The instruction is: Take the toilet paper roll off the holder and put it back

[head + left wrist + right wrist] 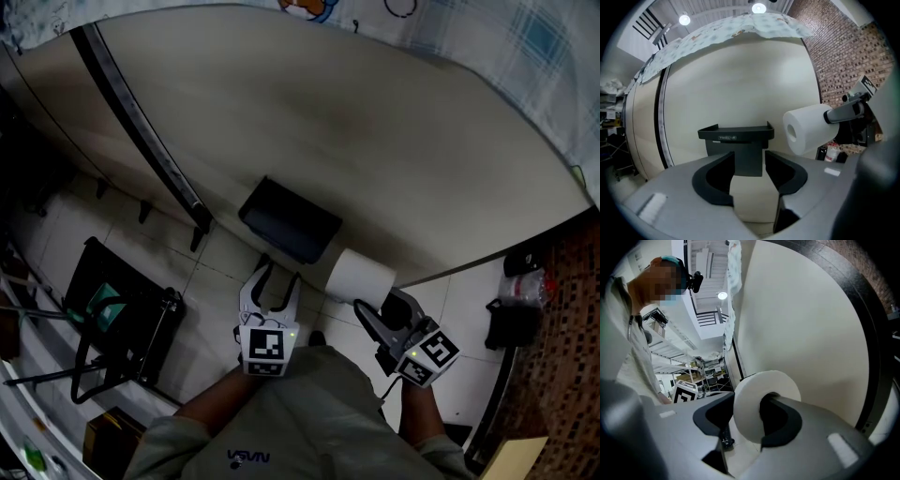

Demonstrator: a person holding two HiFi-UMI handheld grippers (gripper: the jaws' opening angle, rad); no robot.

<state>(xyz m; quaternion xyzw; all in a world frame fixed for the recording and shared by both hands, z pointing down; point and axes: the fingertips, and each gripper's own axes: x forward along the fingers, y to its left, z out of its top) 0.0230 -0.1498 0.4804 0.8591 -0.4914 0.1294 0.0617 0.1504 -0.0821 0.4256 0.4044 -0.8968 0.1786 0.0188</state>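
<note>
Though head view hides it, right gripper view shows right gripper (746, 417) clamping toilet paper roll (754, 394) wall, jaw inside core; left gripper (749, 163) agape, empty, facing holder (736, 135).

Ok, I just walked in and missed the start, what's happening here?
A person works with a tool in each hand. The right tool grips the toilet paper roll, one jaw inside its core, just right of the black holder on the cream panel. The holder is bare. The left tool is open and empty, pointed at the holder.
</note>
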